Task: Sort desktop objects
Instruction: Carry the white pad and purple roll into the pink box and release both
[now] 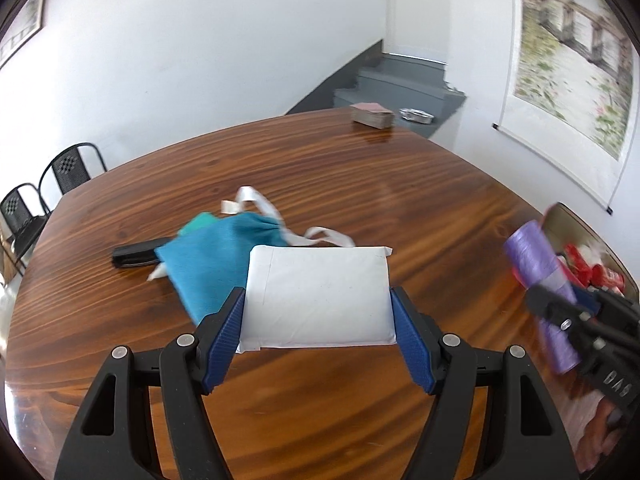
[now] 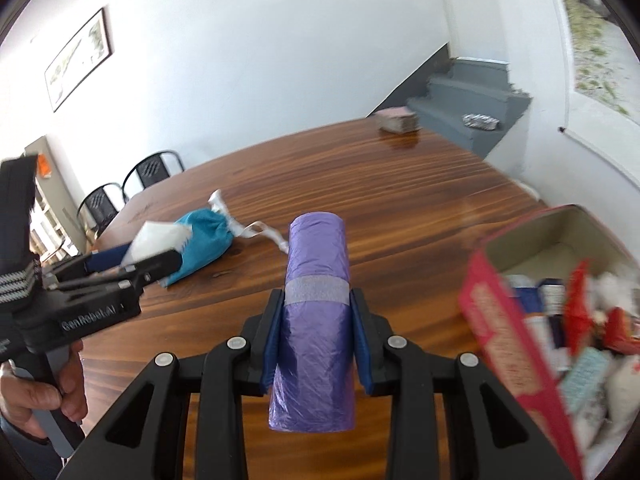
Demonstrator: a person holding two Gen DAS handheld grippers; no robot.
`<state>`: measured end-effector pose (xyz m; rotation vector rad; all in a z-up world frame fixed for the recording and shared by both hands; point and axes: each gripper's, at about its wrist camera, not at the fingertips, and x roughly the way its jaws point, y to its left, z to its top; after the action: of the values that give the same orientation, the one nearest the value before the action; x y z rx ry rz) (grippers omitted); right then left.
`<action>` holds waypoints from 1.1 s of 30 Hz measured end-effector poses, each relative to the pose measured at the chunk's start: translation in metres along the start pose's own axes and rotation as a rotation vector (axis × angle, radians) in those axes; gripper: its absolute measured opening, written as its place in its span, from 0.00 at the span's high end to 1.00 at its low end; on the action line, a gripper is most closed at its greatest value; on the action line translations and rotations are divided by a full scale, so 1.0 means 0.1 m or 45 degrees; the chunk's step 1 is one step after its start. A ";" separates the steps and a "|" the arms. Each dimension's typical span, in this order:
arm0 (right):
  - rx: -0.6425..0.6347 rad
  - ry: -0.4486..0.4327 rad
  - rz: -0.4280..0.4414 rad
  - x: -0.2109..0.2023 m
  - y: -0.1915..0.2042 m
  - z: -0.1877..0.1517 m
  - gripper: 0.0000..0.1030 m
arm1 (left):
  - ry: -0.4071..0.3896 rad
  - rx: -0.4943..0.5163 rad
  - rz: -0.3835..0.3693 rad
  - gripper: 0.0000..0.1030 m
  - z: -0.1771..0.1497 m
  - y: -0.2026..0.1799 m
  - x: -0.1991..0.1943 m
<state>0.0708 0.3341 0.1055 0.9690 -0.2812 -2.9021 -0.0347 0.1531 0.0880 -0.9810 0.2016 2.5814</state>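
Right gripper (image 2: pixel 316 312) clamps the purple bag roll (image 2: pixel 316 320) between its blue pads, held over the wooden table (image 2: pixel 420 208) just beside the red box (image 2: pixel 504 344) full of packets. Left gripper (image 1: pixel 318 320) pinches the white packet (image 1: pixel 318 296), lifted off the table. Beyond lies a teal pouch (image 1: pixel 212 260), its white ribbon (image 1: pixel 260 204) trailing.

Grippers: two, the left gripper (image 1: pixel 316 300) and the right gripper (image 2: pixel 316 300).
White packet (image 1: pixel 318 300): one.
Purple roll (image 2: pixel 316 320): one.
Teal drawstring pouch (image 1: pixel 216 256): one, at 10 o'clock of the packet.
Black flat item (image 1: pixel 134 256): one, at 9 o'clock of the pouch.
Red box (image 2: pixel 516 332) of mixed contents, too blurred to count: one.
Stack of cards (image 1: pixel 371 115): one, at 12 o'clock on the table (image 1: pixel 440 208).
Black chairs (image 1: pixel 74 166): two.
Wall pictures: two in each view.
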 end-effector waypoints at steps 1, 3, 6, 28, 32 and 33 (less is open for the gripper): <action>0.009 -0.014 -0.014 -0.07 -0.07 0.00 0.66 | 0.002 0.004 -0.013 0.29 0.00 -0.06 0.01; 0.028 -0.042 -0.052 -0.20 -0.21 0.00 0.66 | 0.009 0.007 -0.045 0.29 0.01 -0.18 0.02; 0.081 -0.081 -0.114 -0.39 -0.48 -0.04 0.66 | 0.019 0.024 -0.087 0.29 0.03 -0.37 0.05; 0.295 -0.072 -0.278 -0.79 -1.59 -0.28 0.66 | 0.041 0.248 -0.328 0.29 0.32 -1.87 0.26; 0.293 -0.068 -0.266 -0.81 -1.62 -0.29 0.66 | 0.046 0.271 -0.374 0.29 0.37 -2.08 0.31; 0.292 -0.067 -0.264 -0.81 -1.63 -0.29 0.66 | 0.047 0.278 -0.385 0.29 0.38 -2.13 0.32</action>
<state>0.1520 0.4991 0.0986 1.0084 -0.5602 -3.1402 0.0028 0.3688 0.0943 -0.9024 0.3123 2.2161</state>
